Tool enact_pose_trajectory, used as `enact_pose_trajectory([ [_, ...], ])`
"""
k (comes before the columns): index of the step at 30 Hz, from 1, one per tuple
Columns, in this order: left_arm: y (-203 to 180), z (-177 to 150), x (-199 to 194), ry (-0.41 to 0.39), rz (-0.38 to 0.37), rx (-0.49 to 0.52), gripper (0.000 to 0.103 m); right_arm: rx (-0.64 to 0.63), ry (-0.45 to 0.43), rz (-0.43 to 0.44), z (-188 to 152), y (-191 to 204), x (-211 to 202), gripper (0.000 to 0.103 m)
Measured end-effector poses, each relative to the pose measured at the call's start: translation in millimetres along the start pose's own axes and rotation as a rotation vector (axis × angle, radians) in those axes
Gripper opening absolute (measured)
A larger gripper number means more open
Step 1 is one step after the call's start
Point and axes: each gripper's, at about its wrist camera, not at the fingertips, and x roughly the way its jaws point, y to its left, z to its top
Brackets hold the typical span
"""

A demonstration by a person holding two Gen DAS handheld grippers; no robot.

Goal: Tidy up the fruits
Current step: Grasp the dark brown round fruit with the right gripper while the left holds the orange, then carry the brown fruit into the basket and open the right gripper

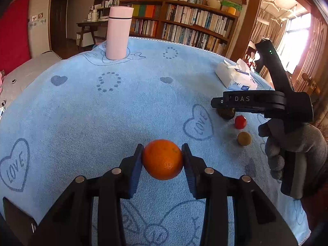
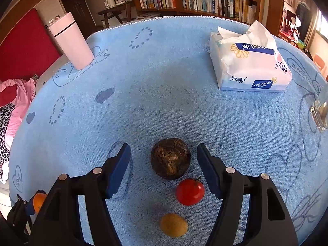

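My left gripper [image 1: 162, 153] is shut on an orange [image 1: 162, 159], held just above the blue towel [image 1: 102, 112]. In the right wrist view my right gripper [image 2: 164, 160] is open, its jaws on either side of a dark brown round fruit [image 2: 170, 158] lying on the towel. A red cherry tomato [image 2: 190, 191] and a small yellow fruit [image 2: 173, 225] lie in a line just behind it, nearer the camera. The same three fruits show in the left wrist view, right of the orange: brown fruit [image 1: 226, 113], tomato [image 1: 240, 122], yellow fruit [image 1: 244, 138].
A pink cylindrical flask [image 1: 119, 32] stands at the towel's far left. A white tissue pack [image 2: 249, 61] lies at the far right. A glass object [image 2: 319, 112] sits at the right edge. A bookshelf [image 1: 184, 20] is behind the table.
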Motion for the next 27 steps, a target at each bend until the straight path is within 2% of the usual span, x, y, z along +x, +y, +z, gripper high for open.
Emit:
enact_pose_trajectory([
  [1,0.8,0.0,0.1,0.000,-0.002,-0.001,0.038,-0.013,0.006,-0.014,-0.9,1.8,2.2,0.066],
  [3,1.1,0.1,0.1,0.000,-0.004,-0.001,0.038,-0.033,0.018,-0.039,-2.2,4.1,5.5,0.049],
  [5,2.0,-1.3,-0.8,0.000,-0.004,-0.002,0.038,-0.037,0.016,-0.061,-1.8,2.4,3.9,0.040],
  [8,2.6,-1.6,-1.1,0.002,-0.001,-0.002,0.038,-0.019,-0.008,-0.062,0.6,-0.7,-8.0,0.040],
  [14,-1.4,-1.2,-3.8,-0.008,-0.005,0.010,0.038,0.000,-0.115,-0.043,4.5,-2.3,-61.7,0.040],
  [19,-10.5,-4.1,-8.8,-0.012,-0.022,0.027,0.038,0.036,-0.172,-0.046,-5.2,-17.4,-108.8,0.040],
  [27,-28.2,-9.7,-19.1,-0.019,-0.052,0.061,0.038,0.142,-0.184,-0.100,-50.5,-62.7,-167.5,0.040],
])
